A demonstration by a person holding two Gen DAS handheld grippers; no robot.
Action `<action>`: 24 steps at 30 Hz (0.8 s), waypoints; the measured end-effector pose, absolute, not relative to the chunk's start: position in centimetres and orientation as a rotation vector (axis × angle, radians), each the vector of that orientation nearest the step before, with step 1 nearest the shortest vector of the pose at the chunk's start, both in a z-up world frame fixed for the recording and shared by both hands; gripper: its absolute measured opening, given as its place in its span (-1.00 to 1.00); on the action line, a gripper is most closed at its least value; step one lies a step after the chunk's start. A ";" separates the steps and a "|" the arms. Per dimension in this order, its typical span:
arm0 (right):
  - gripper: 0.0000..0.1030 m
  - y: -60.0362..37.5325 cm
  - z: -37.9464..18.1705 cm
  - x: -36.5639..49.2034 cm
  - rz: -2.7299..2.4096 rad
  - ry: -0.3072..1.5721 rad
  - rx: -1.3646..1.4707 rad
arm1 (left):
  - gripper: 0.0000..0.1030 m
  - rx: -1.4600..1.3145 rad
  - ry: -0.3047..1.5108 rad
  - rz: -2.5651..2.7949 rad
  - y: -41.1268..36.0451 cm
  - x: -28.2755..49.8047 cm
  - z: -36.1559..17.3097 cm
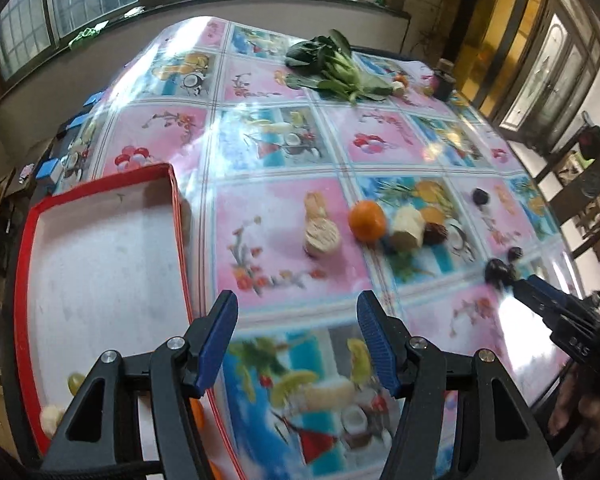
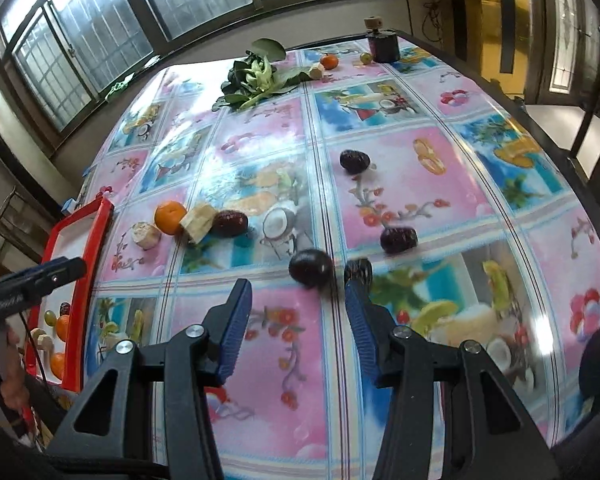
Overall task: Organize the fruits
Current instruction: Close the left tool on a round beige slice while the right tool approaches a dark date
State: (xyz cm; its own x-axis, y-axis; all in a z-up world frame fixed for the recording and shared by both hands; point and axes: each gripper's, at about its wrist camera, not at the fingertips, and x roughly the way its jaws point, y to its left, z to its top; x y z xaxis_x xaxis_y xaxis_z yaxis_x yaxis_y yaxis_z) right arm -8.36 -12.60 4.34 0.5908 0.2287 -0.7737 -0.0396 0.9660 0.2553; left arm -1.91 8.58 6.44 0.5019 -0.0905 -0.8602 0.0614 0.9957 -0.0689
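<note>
My left gripper [image 1: 298, 304] hangs open and empty over the table's near side, just right of a red-rimmed white tray [image 1: 100, 272]. Ahead of it lie an orange [image 1: 367, 220], two pale cut chunks [image 1: 320, 234] and a brown date [image 1: 436, 234]. My right gripper [image 2: 296, 292] is also open, with nothing between its fingers. A dark plum [image 2: 311, 268] sits on the cloth just beyond its tips, and a second dark fruit [image 2: 358, 270] lies by the right fingertip. Two more dark fruits [image 2: 398, 238] [image 2: 355, 161] rest farther off. The tray [image 2: 96, 240] holds a grape [image 2: 51, 317], oranges and pale pieces.
Leafy greens [image 2: 260, 76], an orange [image 2: 329, 61], a grape [image 2: 365, 57] and a dark jar [image 2: 384, 46] sit at the table's far end. The fruit-print cloth [image 1: 284, 200] is glossy. A black frame [image 2: 540, 120] edges the table's right side. A hand [image 1: 576, 404] holds the right gripper.
</note>
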 end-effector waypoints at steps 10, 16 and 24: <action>-0.04 -11.6 4.3 -5.4 0.328 0.941 0.002 | 0.21 -0.062 1.131 -0.113 8.4 1.6 3.8; -0.04 -11.3 3.1 -4.1 0.408 0.985 -0.111 | 0.20 -0.039 1.153 -0.132 7.8 2.7 3.1; -0.43 -10.7 1.6 -3.7 0.435 1.002 -0.209 | 0.21 -0.047 1.148 -0.149 7.2 3.7 2.7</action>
